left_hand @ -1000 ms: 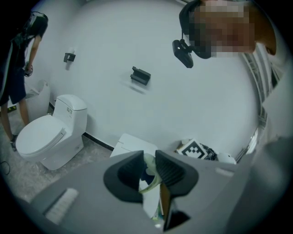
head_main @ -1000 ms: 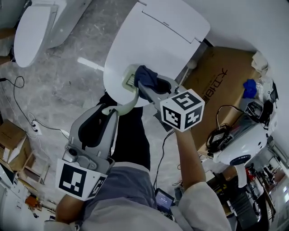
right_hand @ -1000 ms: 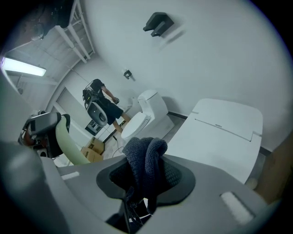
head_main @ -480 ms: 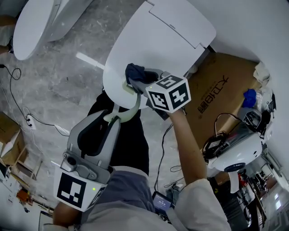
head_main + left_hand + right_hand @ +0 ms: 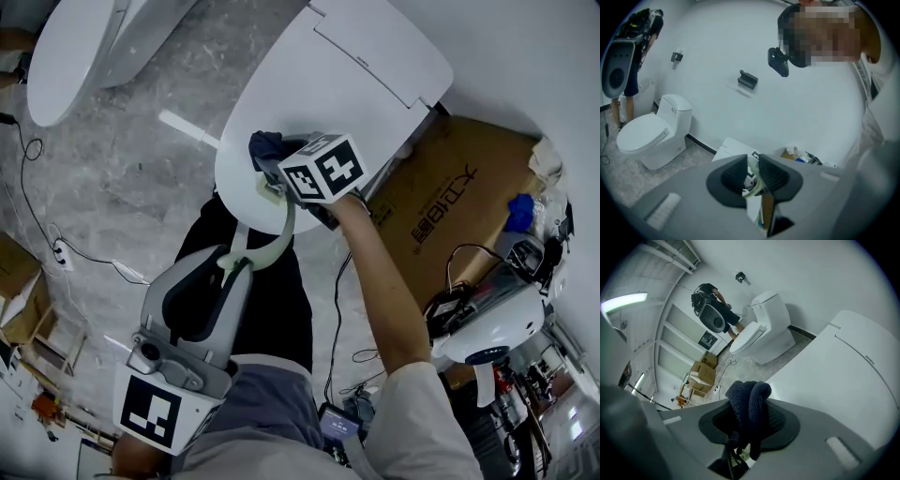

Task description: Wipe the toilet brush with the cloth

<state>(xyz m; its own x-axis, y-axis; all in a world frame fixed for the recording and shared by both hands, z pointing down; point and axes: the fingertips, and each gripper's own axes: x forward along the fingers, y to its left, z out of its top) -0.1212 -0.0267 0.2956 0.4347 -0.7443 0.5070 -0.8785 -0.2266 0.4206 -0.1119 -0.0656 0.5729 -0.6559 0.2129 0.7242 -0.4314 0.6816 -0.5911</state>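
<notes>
A pale green toilet brush (image 5: 277, 223) with a curved handle hangs over the closed white toilet lid (image 5: 328, 84). My left gripper (image 5: 238, 264) is shut on the lower end of the handle (image 5: 756, 188); the left gripper view shows the handle pinched between the jaws. My right gripper (image 5: 270, 161) is shut on a dark blue cloth (image 5: 266, 145), bunched between its jaws (image 5: 749, 409). The cloth presses on the brush's upper end, whose tip is hidden under the cloth and gripper.
A second white toilet (image 5: 75, 47) stands at the far left on the grey marble floor. A cardboard box (image 5: 441, 206) lies right of the near toilet, with a white machine (image 5: 487, 319) and cables beyond. Cables and small boxes (image 5: 23, 281) lie at left.
My right gripper has slid up and to the left along the brush with the cloth, toward the brush's far end. The left gripper keeps its hold on the handle.
</notes>
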